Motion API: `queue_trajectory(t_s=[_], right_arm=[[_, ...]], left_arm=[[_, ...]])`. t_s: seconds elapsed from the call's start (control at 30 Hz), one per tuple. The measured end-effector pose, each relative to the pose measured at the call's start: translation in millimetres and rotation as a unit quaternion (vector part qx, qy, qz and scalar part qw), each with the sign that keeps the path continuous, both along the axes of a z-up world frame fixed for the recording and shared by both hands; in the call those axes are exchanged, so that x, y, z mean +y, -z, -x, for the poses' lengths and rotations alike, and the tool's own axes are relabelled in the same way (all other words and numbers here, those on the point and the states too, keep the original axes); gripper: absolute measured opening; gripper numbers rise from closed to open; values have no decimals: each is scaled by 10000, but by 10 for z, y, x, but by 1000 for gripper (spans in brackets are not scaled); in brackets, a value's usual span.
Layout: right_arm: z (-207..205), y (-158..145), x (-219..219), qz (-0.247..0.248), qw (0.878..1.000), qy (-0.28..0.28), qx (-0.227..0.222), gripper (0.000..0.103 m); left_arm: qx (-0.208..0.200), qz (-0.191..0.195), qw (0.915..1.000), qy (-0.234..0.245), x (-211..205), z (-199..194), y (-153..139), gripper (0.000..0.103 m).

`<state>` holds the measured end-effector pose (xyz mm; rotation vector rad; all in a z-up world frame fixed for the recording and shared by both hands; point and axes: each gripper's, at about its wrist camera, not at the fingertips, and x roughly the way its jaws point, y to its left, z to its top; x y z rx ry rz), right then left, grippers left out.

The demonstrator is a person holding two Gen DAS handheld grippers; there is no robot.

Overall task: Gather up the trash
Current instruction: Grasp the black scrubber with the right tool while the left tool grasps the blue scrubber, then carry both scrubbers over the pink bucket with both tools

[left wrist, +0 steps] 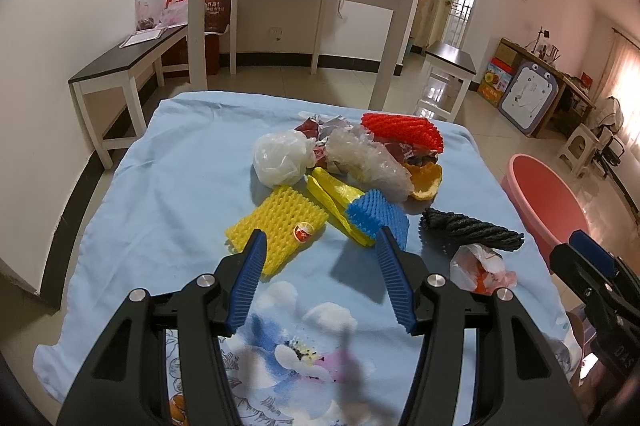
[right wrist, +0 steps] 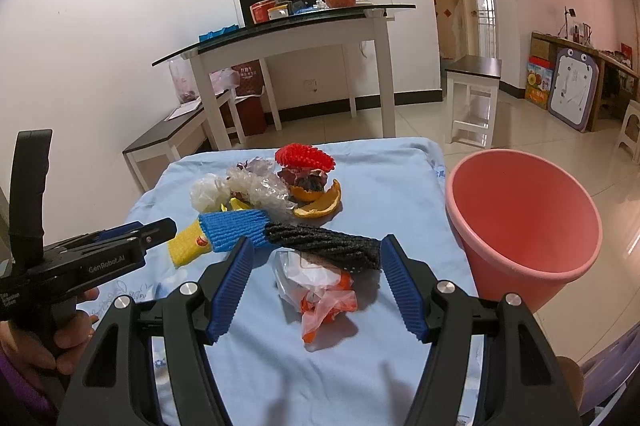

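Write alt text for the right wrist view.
Open right tongs hover over a crumpled plastic bag with orange scraps on a blue cloth. Behind lie foam fruit nets, orange peel and wrappers; a pink bin stands right.

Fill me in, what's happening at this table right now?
A person holds a gripper in each hand over a blue cloth strewn with trash. Both are open and empty. The right gripper is lined up on a crumpled plastic bag with orange scraps, just in front of a black foam net. The left gripper faces the yellow foam net and blue foam net. The pink bin beside the table looks empty; nothing is collected yet.
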<state>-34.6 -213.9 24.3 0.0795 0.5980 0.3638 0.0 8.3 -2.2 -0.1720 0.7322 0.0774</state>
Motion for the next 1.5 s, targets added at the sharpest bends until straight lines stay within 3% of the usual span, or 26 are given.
queue_trajectory(t_s=[0.43, 0.7, 1.3, 1.5], right_arm=[[-56, 172, -95, -5, 9997, 33, 227, 65], [-118, 218, -128, -110, 9994, -22, 321, 64], [-519, 241, -151, -504, 9944, -690, 625, 63], [-685, 274, -89, -333, 9940, -822, 633, 63]], left_arm=[[-119, 571, 9976, 375, 139, 4, 119, 57], [36, 842, 9949, 552, 82, -110, 122, 57], [498, 682, 9954, 457, -93, -608, 300, 57], [559, 661, 9946, 573, -112, -677, 340, 30]])
